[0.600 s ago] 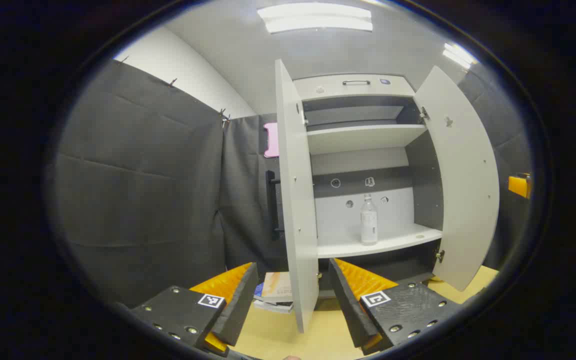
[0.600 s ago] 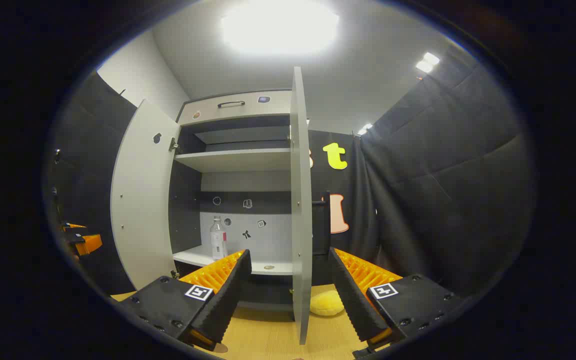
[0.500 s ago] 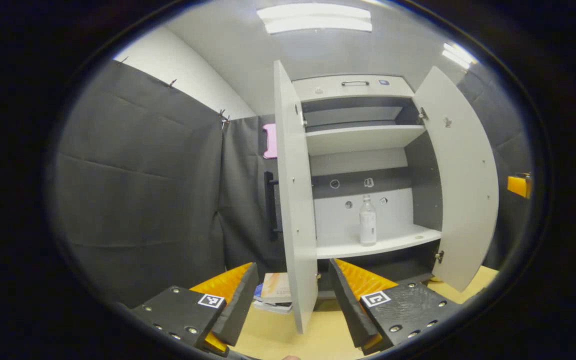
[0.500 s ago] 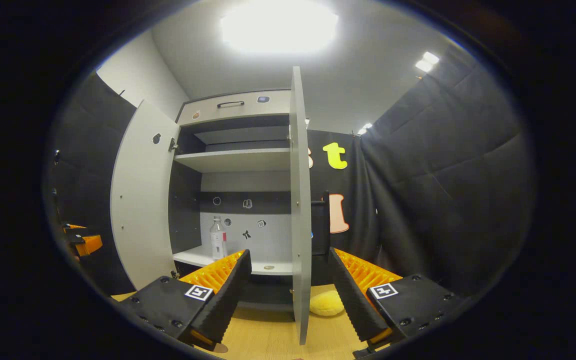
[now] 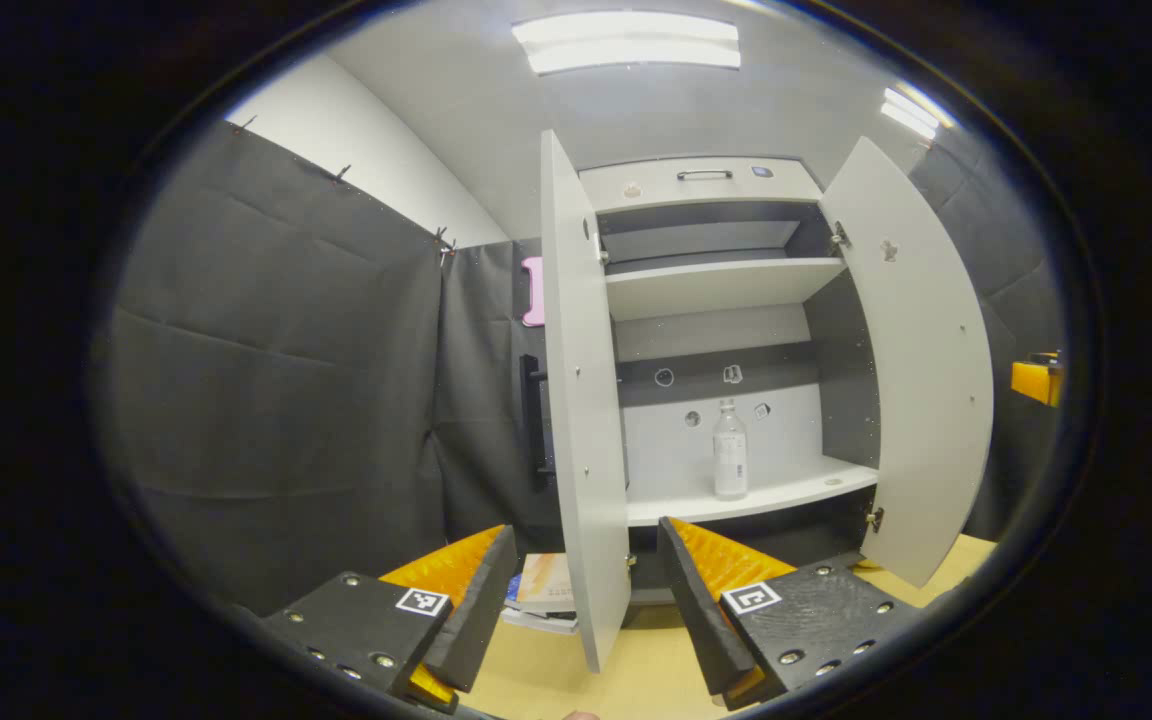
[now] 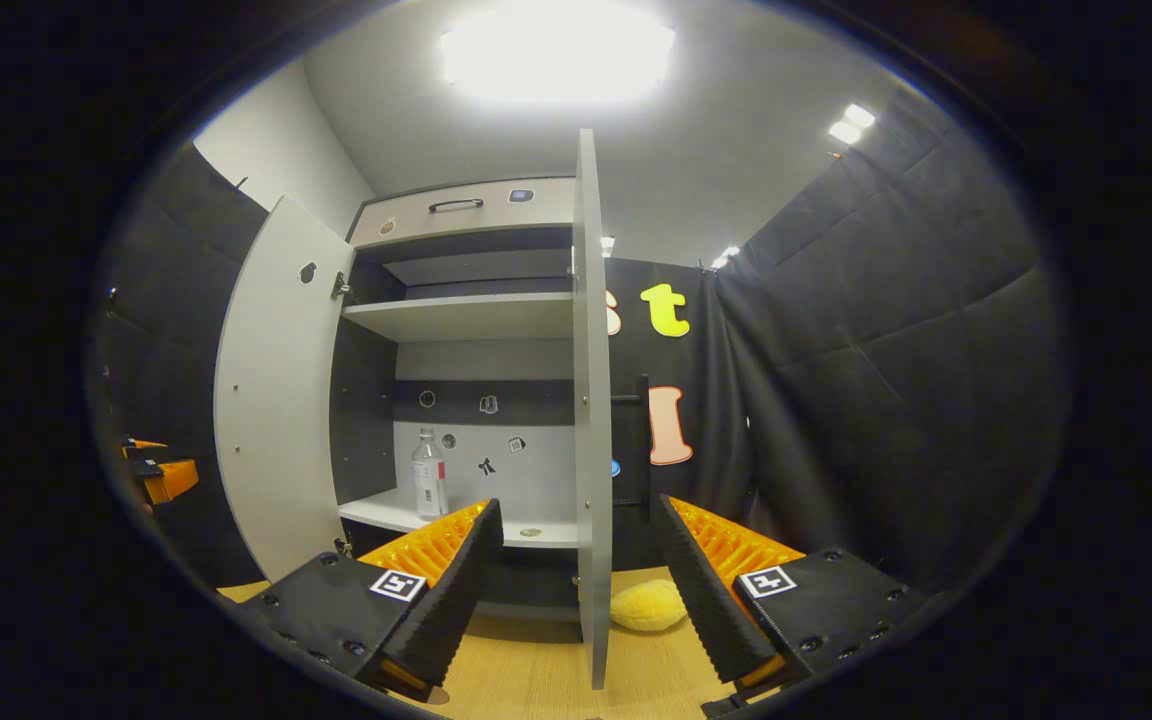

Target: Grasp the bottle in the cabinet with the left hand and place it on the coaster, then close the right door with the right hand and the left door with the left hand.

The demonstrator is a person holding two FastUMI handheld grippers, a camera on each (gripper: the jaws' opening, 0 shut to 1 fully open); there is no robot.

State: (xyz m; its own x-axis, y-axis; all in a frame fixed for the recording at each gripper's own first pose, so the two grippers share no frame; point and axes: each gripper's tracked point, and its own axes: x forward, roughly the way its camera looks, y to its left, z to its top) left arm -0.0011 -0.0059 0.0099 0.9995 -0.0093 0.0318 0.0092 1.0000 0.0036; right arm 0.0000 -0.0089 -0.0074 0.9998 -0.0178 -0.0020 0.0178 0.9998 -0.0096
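Both doors open, bottle [image 5: 730,450] upright on lower shelf [image 5: 756,490] well ahead of left gripper [image 5: 586,590], jaws wide and empty, right gripper [image 6: 576,590] likewise; best go in between doors, clear left door [image 5: 581,400] edge, grasp mid-body.

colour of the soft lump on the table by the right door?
Yellow. The lump sits on the table just past the right door; clearest in the right gripper view.
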